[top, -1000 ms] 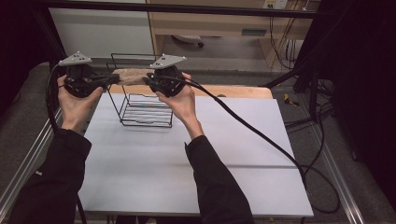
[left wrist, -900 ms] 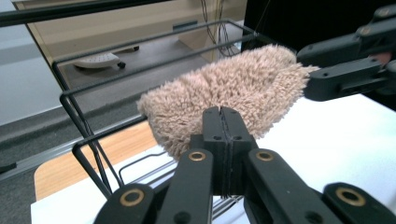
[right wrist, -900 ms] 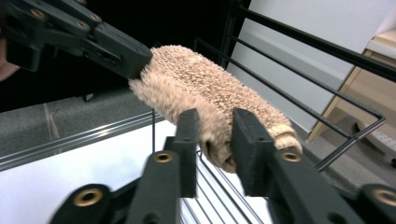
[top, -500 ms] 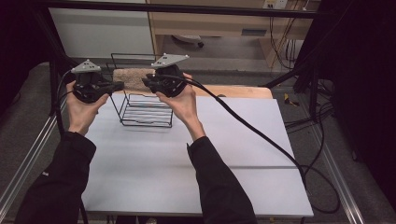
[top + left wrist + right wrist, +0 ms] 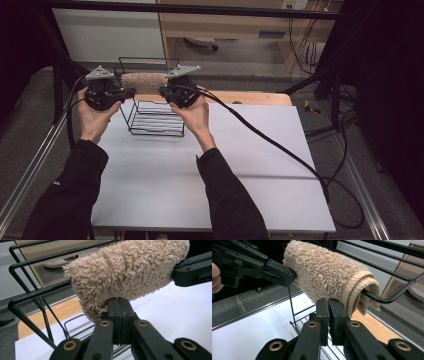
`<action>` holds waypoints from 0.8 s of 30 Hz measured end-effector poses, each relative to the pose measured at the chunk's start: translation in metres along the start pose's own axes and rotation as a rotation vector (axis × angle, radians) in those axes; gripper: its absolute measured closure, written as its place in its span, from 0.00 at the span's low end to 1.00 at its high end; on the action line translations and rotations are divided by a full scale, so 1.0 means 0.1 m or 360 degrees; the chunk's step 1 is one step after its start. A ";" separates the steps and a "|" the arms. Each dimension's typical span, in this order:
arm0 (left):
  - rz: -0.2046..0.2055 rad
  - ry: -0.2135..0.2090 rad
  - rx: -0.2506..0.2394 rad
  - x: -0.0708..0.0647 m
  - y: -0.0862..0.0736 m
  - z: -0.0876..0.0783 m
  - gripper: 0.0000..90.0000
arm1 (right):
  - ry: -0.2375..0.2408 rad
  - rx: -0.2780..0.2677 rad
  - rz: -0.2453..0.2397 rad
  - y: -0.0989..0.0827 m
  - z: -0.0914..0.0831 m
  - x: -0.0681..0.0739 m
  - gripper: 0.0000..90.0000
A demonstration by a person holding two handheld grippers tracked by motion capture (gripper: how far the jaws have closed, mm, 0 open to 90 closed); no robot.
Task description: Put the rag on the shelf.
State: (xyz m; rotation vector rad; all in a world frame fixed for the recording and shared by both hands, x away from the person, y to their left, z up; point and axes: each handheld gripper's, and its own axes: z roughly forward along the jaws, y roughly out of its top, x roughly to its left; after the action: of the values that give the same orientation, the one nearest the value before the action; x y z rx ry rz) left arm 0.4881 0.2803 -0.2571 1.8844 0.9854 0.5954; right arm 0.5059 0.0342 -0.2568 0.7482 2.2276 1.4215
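The left gripper (image 5: pixel 131 92) and the right gripper (image 5: pixel 161 91) sit level with each other in the high view, jaws pointing inward toward one another across the top of a black wire rack (image 5: pixel 152 119). Each is held from below by a hand, the left hand (image 5: pixel 95 116) and the right hand (image 5: pixel 194 112), and each carries a grey three-cornered plate on top. Between them a beige shaggy towel (image 5: pixel 144 82) lies draped over the rack's upper rail, its long axis running side to side from one gripper to the other. The rack stands at the far left part of the white table (image 5: pixel 240 165), just in front of a wooden strip (image 5: pixel 250 97) along the far edge. A black cable (image 5: pixel 270 145) trails from the right gripper across the table to the right.

In the left gripper view, the left gripper (image 5: pixel 119 312) has its jaws pressed together on the lower edge of the towel (image 5: pixel 125 272), which hangs folded over the rail of the rack (image 5: pixel 37 293). The right gripper's black jaw (image 5: pixel 192 271) meets the towel's far end at the upper right.

In the right gripper view, the right gripper (image 5: pixel 329 315) is likewise clamped on the towel (image 5: pixel 324 275) at its lower edge. The near end shows the woven backing curled around the rack's (image 5: pixel 387 298) rail. The left gripper (image 5: pixel 284 273) grips the towel's far end at upper left.
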 end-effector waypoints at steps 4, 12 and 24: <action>-0.0008 -0.0019 -0.0014 0.00 -0.02 -0.05 0.98 | 0.0028 -0.0026 -0.0017 0.01 -0.07 0.03 0.94; 0.0003 -0.0033 -0.0025 -0.06 -0.04 -0.13 0.85 | 0.0062 -0.0046 -0.0017 0.03 -0.24 0.07 0.84; 0.0051 -0.0044 -0.0018 -0.26 -0.14 -0.25 0.54 | 0.0044 -0.0058 0.0094 -0.16 -0.69 -0.09 0.63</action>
State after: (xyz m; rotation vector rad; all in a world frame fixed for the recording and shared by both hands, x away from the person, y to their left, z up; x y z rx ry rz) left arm 0.4498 0.2753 -0.2572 1.8971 0.9334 0.5909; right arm 0.4687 -0.0254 -0.2427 0.7929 2.2109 1.5049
